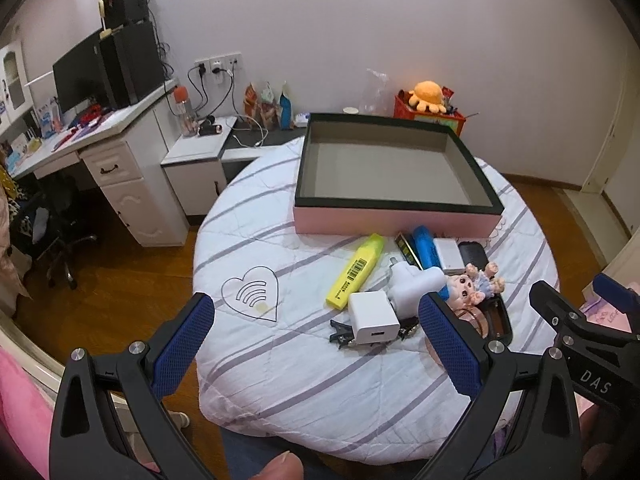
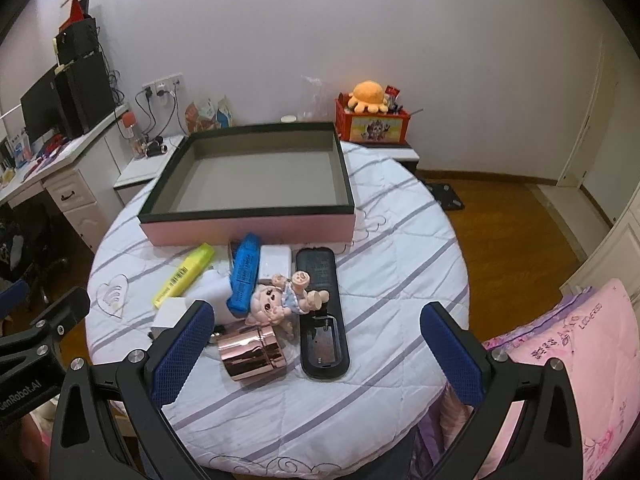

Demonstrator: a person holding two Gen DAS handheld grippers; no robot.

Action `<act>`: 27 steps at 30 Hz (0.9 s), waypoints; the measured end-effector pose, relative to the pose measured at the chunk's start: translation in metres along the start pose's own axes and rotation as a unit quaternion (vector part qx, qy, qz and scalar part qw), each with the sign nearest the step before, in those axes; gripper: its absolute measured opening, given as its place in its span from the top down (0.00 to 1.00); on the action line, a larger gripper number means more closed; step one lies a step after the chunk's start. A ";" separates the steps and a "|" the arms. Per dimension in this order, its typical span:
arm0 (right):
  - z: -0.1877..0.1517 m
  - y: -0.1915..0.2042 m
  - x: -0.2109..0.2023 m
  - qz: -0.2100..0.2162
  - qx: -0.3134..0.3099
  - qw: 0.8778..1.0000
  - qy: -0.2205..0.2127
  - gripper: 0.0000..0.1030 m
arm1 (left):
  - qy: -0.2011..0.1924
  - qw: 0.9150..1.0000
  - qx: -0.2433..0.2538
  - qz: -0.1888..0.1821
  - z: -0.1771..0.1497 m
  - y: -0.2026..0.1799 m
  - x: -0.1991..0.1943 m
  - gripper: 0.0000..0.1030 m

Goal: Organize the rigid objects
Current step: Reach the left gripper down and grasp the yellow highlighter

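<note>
Striped round table (image 1: 280, 360), both jaws wide, rose-gold jar (image 2: 252, 352) plain only from right wrist

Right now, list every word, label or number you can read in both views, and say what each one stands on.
"DAS": black body of the right gripper, seen from the left wrist.
"enRobot.AI", start cut off: black body of the left gripper, seen from the right wrist.
Barcode and small print on the yellow highlighter pen: too small.
Print on the blue rectangular case: blurred.
Purple writing on the pink quilt: not legible.
Picture label on the red storage box: unreadable.
</note>
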State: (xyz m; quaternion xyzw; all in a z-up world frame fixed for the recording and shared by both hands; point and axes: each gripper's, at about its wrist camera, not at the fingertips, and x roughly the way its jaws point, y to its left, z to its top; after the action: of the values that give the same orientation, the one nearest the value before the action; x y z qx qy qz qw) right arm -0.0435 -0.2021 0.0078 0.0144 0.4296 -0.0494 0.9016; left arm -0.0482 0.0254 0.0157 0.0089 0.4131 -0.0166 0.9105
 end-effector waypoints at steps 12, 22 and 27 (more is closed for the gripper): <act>0.007 -0.007 0.059 0.016 -0.003 0.999 0.051 0.00 | 0.061 0.998 0.002 -0.033 0.012 -0.004 0.077 0.00; 0.022 -0.012 0.091 0.009 0.001 0.997 0.070 0.00 | 0.120 0.991 0.047 -0.045 0.030 -0.018 0.151 0.00; 0.027 -0.010 0.103 0.005 0.000 0.997 0.080 0.00 | 0.144 0.987 0.060 -0.042 0.033 -0.021 0.175 0.00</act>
State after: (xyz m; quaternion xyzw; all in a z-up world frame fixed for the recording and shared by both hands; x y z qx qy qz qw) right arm 0.0413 -0.2216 -0.0548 0.0205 0.5001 -0.0438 0.8646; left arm 0.0905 -0.0009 -0.0944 0.0482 0.5385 -0.0784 0.8376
